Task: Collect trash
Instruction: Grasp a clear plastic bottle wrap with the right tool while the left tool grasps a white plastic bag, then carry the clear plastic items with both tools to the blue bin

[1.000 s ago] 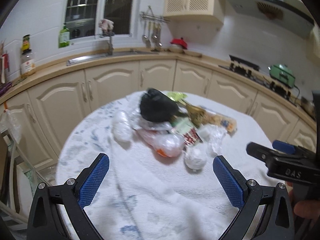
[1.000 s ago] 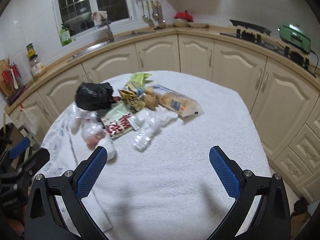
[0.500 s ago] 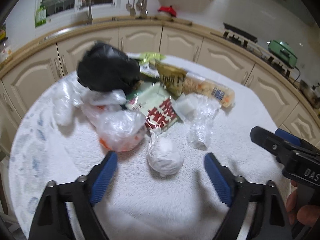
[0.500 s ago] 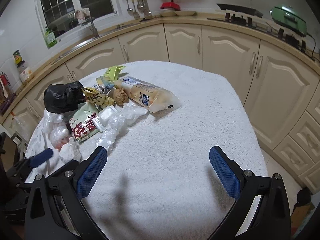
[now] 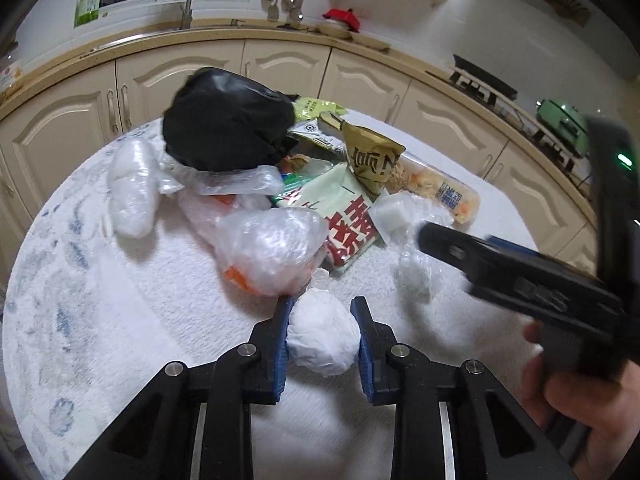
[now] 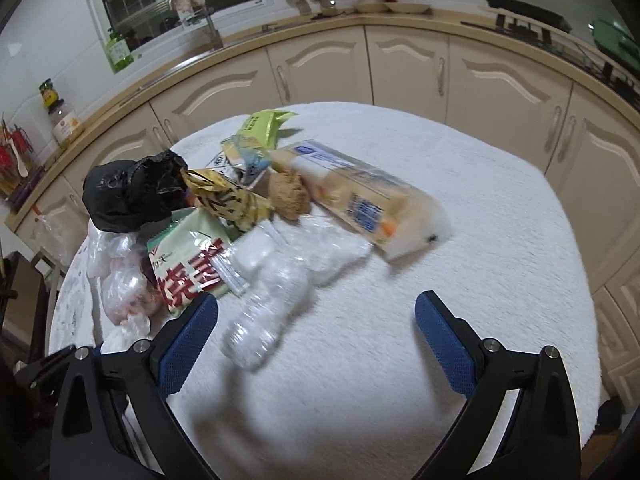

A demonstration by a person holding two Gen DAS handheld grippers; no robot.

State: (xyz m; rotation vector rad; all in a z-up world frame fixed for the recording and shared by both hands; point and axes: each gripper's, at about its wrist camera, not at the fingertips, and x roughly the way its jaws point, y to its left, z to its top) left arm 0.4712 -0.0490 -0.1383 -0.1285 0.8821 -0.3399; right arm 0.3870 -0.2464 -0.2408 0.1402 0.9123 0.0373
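Since a sec ago, left tongs (image 5: 322, 322) have moved in over the worktop (image 5: 120, 320) & are closing, pads against a white wadded bag (image 5: 323, 336) at the trash pile's near edge. Right tongs (image 6: 316, 316) are spread wide, starting to close, w/ a crumpled clear bottle (image 6: 264, 312) lying between them, untouched.

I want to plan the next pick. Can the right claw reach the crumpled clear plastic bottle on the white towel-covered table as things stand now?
Probably yes. The right claw is wide, its jaws starting to close, and the crumpled clear plastic bottle lies just ahead, by its left finger, with nothing on top.
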